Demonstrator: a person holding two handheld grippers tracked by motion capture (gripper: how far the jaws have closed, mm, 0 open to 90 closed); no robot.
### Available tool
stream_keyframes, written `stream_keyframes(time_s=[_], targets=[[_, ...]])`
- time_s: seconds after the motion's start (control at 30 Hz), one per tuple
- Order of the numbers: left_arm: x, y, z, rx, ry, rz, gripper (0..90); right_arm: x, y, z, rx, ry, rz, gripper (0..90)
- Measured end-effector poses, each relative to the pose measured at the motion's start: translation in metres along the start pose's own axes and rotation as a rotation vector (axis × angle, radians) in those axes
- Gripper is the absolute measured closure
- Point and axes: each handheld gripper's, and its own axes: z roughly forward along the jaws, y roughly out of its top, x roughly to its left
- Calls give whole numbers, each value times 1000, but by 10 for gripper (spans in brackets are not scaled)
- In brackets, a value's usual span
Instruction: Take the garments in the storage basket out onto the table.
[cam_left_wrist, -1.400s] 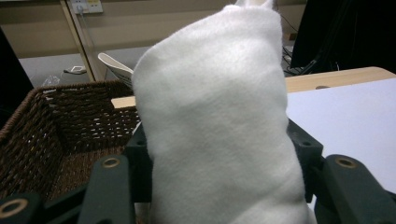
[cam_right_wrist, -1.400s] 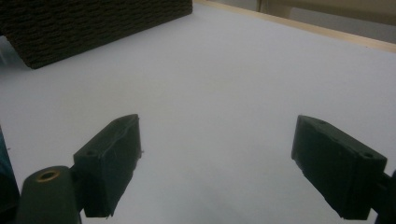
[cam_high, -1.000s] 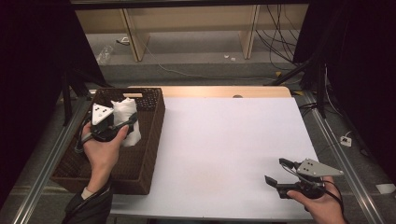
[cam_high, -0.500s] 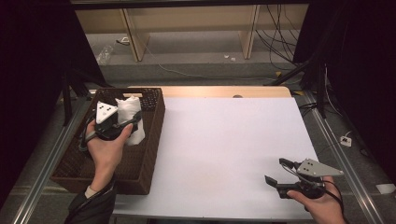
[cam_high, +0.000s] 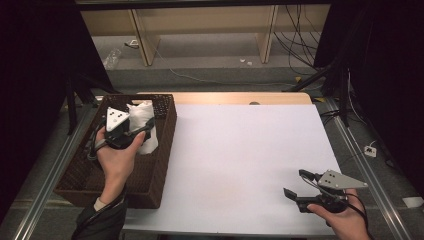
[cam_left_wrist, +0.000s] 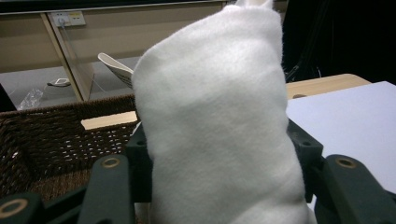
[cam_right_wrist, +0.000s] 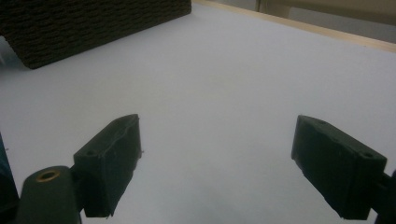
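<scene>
My left hand-held gripper (cam_high: 142, 131) is clamped on a rolled white cloth (cam_high: 141, 125), its jaws pressed against the roll's two sides; in the left gripper view the roll (cam_left_wrist: 217, 121) stands upright between them, rising well above their tips. I hold it over the far end of the dark woven basket (cam_high: 162, 165), which sits at the left edge of the tabletop (cam_high: 240, 150); whether the roll's lower end touches the basket floor I cannot tell. Behind the roll, at the basket's far wall, the left gripper view shows a pale wooden strip (cam_left_wrist: 109, 120) and a white curved piece (cam_left_wrist: 116, 69) that I cannot identify. My right hand-held gripper (cam_high: 300, 184) rests low over the near right corner of the white tabletop, well apart from the basket, its jaws standing wide apart with only bare white surface (cam_right_wrist: 215, 93) between them. A corner of the basket (cam_right_wrist: 93, 25) shows in the right gripper view.
</scene>
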Motion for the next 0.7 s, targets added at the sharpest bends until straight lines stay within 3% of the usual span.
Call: stream_keyframes(time_s=[0.7], targets=[[-11,5,2,-9,-22,13,429,0,0,0,1,0,1,166]])
